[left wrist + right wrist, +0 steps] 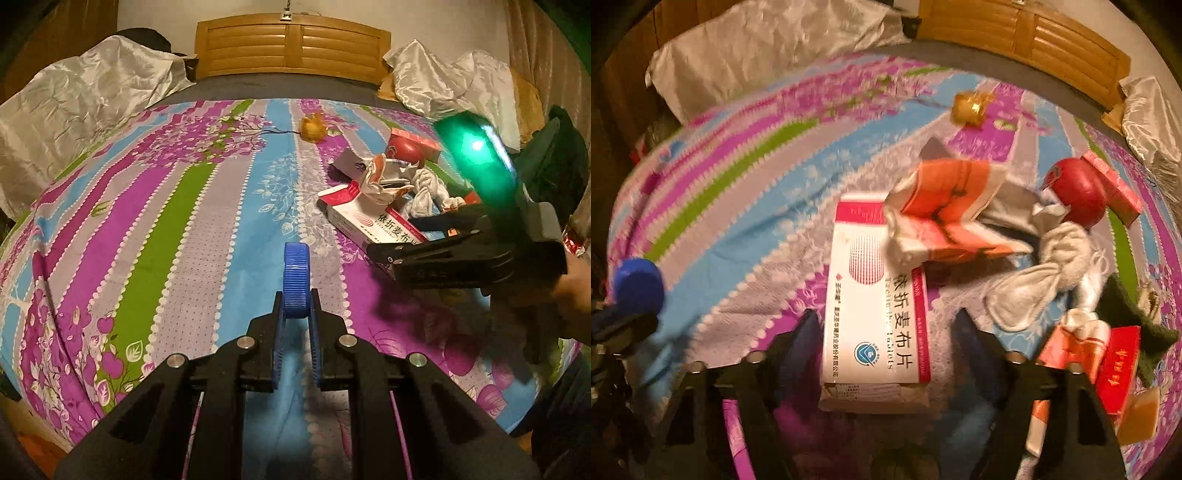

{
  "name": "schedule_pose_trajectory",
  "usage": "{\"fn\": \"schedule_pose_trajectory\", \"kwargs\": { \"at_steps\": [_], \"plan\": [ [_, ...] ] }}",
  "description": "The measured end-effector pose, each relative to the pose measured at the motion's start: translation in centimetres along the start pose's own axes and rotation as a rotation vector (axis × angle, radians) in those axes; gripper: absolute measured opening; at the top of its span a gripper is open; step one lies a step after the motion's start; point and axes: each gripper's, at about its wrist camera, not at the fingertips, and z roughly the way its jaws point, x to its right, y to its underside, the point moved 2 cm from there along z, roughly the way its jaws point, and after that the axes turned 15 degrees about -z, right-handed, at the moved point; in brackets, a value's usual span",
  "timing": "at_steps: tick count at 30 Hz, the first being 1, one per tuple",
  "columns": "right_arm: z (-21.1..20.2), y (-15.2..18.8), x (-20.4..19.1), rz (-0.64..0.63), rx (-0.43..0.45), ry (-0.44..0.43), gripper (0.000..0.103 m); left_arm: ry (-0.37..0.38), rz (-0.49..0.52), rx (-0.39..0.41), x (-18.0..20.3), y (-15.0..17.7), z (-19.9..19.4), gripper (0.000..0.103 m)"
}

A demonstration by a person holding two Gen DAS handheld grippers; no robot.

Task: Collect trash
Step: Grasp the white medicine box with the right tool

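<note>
My left gripper (pixel 296 306) is shut on a blue ribbed bottle cap (pixel 296 282), held above the striped bedspread (pixel 166 221); the cap also shows at the left of the right wrist view (pixel 639 284). My right gripper (pixel 882 325) is open, its fingers on either side of a white and pink medicine box (pixel 875 317) lying on the bed. The box also shows in the left wrist view (pixel 373 221), with the right gripper (pixel 402 243) at it. A crumpled orange and white wrapper (pixel 949 218) lies over the box's far end.
A trash pile lies to the right: a red ball (pixel 1075 192), a pink box (pixel 1112 184), knotted white cloth (pixel 1045 273), a red packet (pixel 1115 369), a dark green pad (pixel 1134 314). A gold wrapper (pixel 971 105) lies farther back. Silver pillows (pixel 74 110) and wooden headboard (pixel 291 48) are behind.
</note>
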Motion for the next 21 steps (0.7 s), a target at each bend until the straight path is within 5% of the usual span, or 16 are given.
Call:
{"fn": "schedule_pose_trajectory", "kwargs": {
  "at_steps": [12,16,18,21],
  "plan": [
    [-5.3,6.3,-1.4,0.109,0.032,-0.164,0.048,-0.029,-0.015,0.002,0.8,0.2,-1.0,0.011],
    [-7.5,8.7,-2.0,0.193,0.035,-0.287,0.048,-0.045,-0.021,0.006,1.6,0.2,-1.5,0.011],
    [-9.3,9.4,-1.5,0.289,0.081,-0.389,0.048,-0.05,-0.022,0.012,1.9,0.2,-1.9,0.011],
    [-11.7,9.2,-1.3,0.28,0.125,-0.389,0.048,-0.058,-0.018,0.018,2.2,0.3,-2.5,0.011]
  ]
}}
